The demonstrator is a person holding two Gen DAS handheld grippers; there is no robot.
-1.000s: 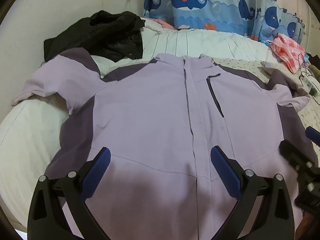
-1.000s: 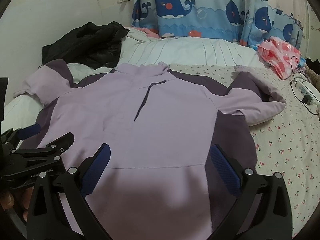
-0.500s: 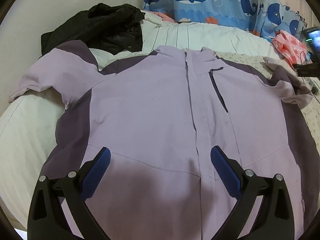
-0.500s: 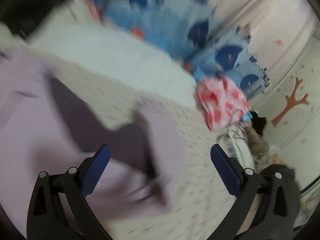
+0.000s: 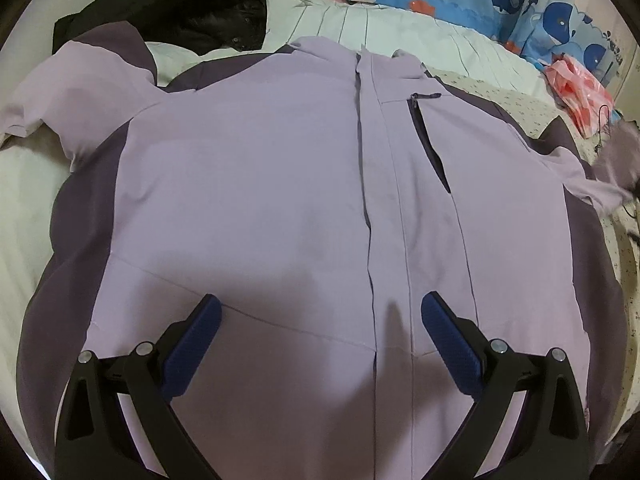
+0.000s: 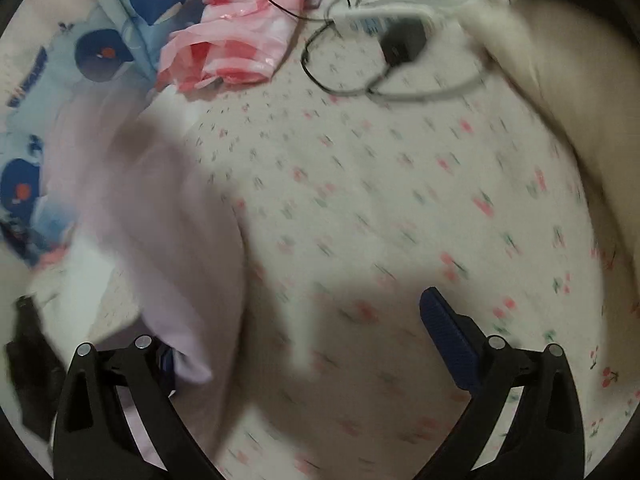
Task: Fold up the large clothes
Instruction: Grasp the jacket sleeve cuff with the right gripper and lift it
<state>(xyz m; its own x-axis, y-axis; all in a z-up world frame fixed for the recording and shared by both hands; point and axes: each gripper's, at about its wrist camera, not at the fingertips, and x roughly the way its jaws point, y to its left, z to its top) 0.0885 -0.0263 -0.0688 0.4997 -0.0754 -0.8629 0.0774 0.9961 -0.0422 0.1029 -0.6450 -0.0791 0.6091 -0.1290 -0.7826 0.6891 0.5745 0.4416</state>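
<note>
While the left gripper (image 5: 320, 336) hangs spread and empty over the hem, the right gripper (image 6: 308, 352), also spread, reaches for the sleeve (image 6: 168, 240).

Front up on the bed (image 6: 400, 220), the lilac jacket (image 5: 260, 184) lies flat, presumably for folding; the sleeve's edge drapes over the right gripper's left finger, unpinched. Bare sheet gives room on the right; cables (image 6: 348, 80) and a pink bag (image 6: 232, 48) crowd the far edge.
</note>
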